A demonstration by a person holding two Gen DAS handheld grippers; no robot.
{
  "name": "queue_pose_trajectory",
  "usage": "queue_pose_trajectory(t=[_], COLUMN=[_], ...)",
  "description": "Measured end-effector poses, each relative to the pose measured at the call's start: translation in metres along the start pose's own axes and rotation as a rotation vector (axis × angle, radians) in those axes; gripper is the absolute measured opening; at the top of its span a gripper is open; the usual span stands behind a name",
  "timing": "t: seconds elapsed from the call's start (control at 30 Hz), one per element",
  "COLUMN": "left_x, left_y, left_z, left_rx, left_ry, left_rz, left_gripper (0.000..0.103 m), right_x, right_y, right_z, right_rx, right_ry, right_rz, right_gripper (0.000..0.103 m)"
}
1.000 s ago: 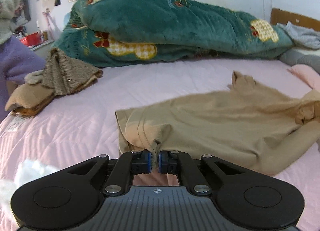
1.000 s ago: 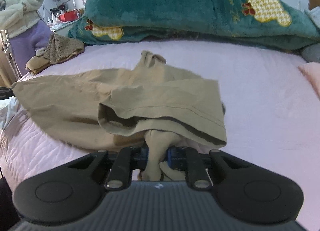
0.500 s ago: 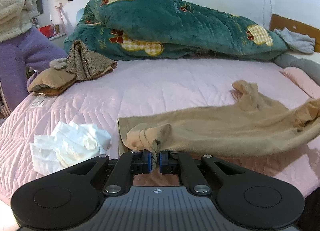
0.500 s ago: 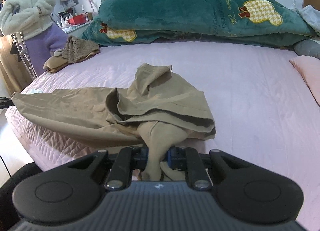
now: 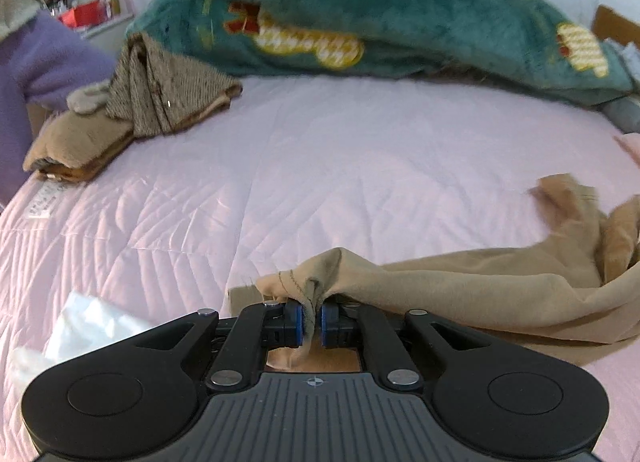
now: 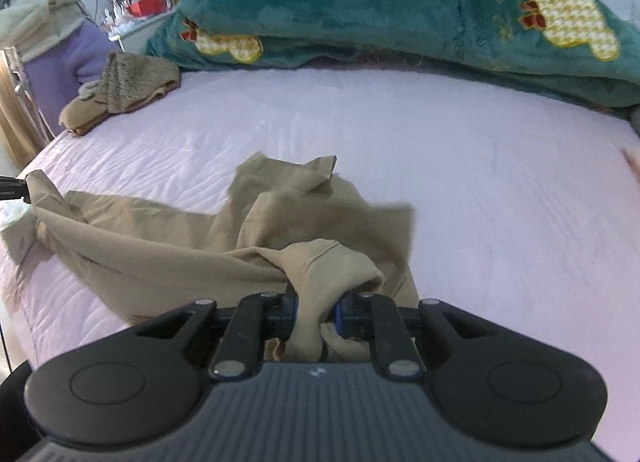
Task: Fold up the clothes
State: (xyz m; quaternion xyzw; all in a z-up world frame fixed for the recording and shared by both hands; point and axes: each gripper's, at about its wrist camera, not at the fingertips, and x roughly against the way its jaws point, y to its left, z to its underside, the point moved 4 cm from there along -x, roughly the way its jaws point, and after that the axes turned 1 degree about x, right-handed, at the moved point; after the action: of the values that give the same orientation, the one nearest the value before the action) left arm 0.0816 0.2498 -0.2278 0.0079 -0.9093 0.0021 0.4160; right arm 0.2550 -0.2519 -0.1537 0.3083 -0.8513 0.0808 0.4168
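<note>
a: which way did the tan garment point(image 5: 472, 282) run from the left gripper point(image 5: 311, 320)?

b: in the left wrist view it stretched from the lower centre of the frame toward the right edge, so its long axis went across the pink bed cover point(image 5: 320, 166), not away from the camera. the left gripper was closed on a stitched corner of it, with a thin fold pinched between the blue pads point(image 5: 295, 322).

a: and the right gripper point(image 6: 316, 312)?

b: it was clamped on a thicker bunch of the same cloth, at the lower centre of the right wrist view. there the garment point(image 6: 168, 246) ran toward the left edge of the frame, and a loose part was heaped just above the jaws, in the centre.

a: so each claw held one end?

b: i judged so. the cloth sagged between them and touched the bed. the next move, i think, depended on this line between the two ends: both must travel together, or the garment twists.

a: anything near?

b: a folded pile point(image 5: 132, 110) at the upper left, well apart, and a green blanket point(image 6: 400, 10) along the top.
</note>
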Motion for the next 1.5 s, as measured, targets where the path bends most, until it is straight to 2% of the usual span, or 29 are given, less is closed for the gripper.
queue_pose_trajectory(t=[0.2, 0.27, 0.33, 0.4, 0.47, 0.63, 0.83, 0.97, 1.1, 1.17, 1.27, 1.33, 1.4, 1.5], left_x=[-0.069, -0.083, -0.088, -0.088, -0.083, -0.053, -0.032, -0.018, -0.001, 0.009, 0.025, 0.035, 0.041, 0.042], left_y=[0.006, 0.007, 0.01, 0.014, 0.018, 0.031, 0.025, 0.012, 0.002, -0.001, -0.002, -0.003, -0.004, -0.018], left_z=[-0.015, -0.02, -0.026, -0.029, -0.03, -0.025, -0.012, -0.006, -0.001, 0.002, 0.007, 0.01, 0.015, 0.023], left_rx=[0.037, 0.049, 0.067, 0.075, 0.069, 0.064, 0.016, -0.016, -0.03, -0.029, -0.029, -0.028, -0.025, -0.046], left_ry=[0.143, 0.171, 0.165, 0.155, 0.137, 0.072, 0.041, 0.027, 0.009, -0.002, -0.022, -0.035, -0.043, -0.049], left_rz=[-0.036, -0.055, -0.065, -0.077, -0.096, -0.125, -0.099, -0.085, -0.071, -0.064, -0.06, -0.059, -0.054, -0.038], left_gripper=[0.022, 0.033, 0.051, 0.058, 0.059, 0.059, 0.059, 0.059, 0.059, 0.059, 0.059, 0.059, 0.059, 0.059], right_x=[-0.068, -0.082, -0.09, -0.09, -0.083, -0.051, -0.025, -0.021, -0.009, 0.004, 0.029, 0.044, 0.055, 0.054], right_y=[-0.021, -0.023, -0.026, -0.029, -0.033, -0.042, -0.039, -0.037, -0.038, -0.036, -0.03, -0.028, -0.022, -0.004], right_z=[-0.026, -0.029, -0.031, -0.032, -0.032, -0.034, -0.044, -0.048, -0.05, -0.051, -0.05, -0.049, -0.042, -0.025], right_rx=[-0.003, -0.018, -0.038, -0.066, -0.076, -0.085, -0.08, -0.141, -0.145, -0.151, -0.145, -0.153, -0.162, -0.143], right_ry=[0.08, 0.106, 0.123, 0.126, 0.117, 0.081, 0.036, 0.086, 0.1, 0.076, 0.014, -0.032, -0.07, -0.09], right_rz=[-0.01, -0.007, -0.008, -0.018, -0.018, 0.007, 0.042, 0.005, 0.034, 0.024, 0.054, 0.072, 0.059, 0.022], right_gripper=[0.017, 0.019, 0.024, 0.026, 0.028, 0.04, 0.048, 0.065, 0.065, 0.065, 0.066, 0.07, 0.081, 0.082])
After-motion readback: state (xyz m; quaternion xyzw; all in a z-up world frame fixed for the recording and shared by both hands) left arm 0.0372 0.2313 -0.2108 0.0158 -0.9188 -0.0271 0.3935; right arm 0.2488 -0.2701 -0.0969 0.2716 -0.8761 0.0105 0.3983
